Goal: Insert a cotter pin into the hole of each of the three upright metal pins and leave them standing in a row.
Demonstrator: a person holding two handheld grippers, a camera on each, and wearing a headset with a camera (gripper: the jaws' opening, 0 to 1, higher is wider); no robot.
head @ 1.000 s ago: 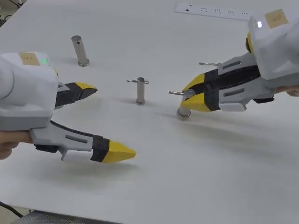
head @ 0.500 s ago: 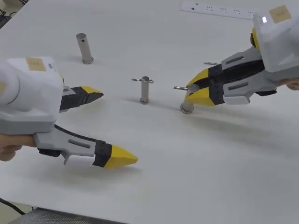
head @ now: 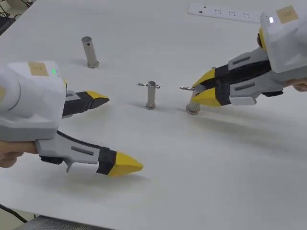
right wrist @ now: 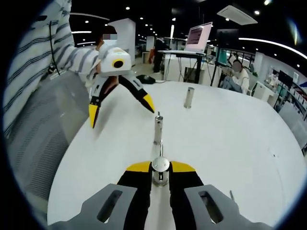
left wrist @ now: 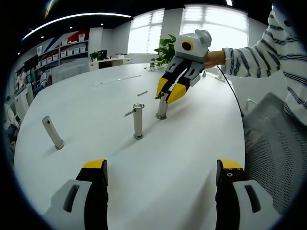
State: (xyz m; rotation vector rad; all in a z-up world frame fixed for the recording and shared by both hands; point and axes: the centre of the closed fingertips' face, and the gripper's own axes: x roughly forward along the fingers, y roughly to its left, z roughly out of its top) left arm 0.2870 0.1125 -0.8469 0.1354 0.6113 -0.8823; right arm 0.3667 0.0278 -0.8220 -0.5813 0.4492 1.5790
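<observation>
Three upright metal pins stand on the white table [head: 230, 158]. The far-left pin [head: 89, 51] [left wrist: 53, 132] shows no cotter pin. A cotter pin [head: 143, 86] crosses the middle pin [head: 151, 95] [left wrist: 138, 121] [right wrist: 158, 128]. My right gripper [head: 198, 90] [right wrist: 160, 168] is at the top of the right pin [head: 193, 108] [left wrist: 162, 107]. It is shut on a cotter pin [head: 185, 88] whose tip sticks out past the pin's head. My left gripper [head: 117, 132] [left wrist: 163, 171] hovers wide open near the left front, holding nothing.
A white power strip [head: 225, 11] lies at the table's far edge. A loose cotter pin [left wrist: 142, 93] rests on the table beyond the right pin. A person's striped sleeve [left wrist: 254, 52] holds the right gripper. A mesh chair [left wrist: 278, 143] stands beside the table.
The whole picture has shifted slightly with the head. My right gripper stays at the right pin's top with the cotter pin; my left gripper stays open.
</observation>
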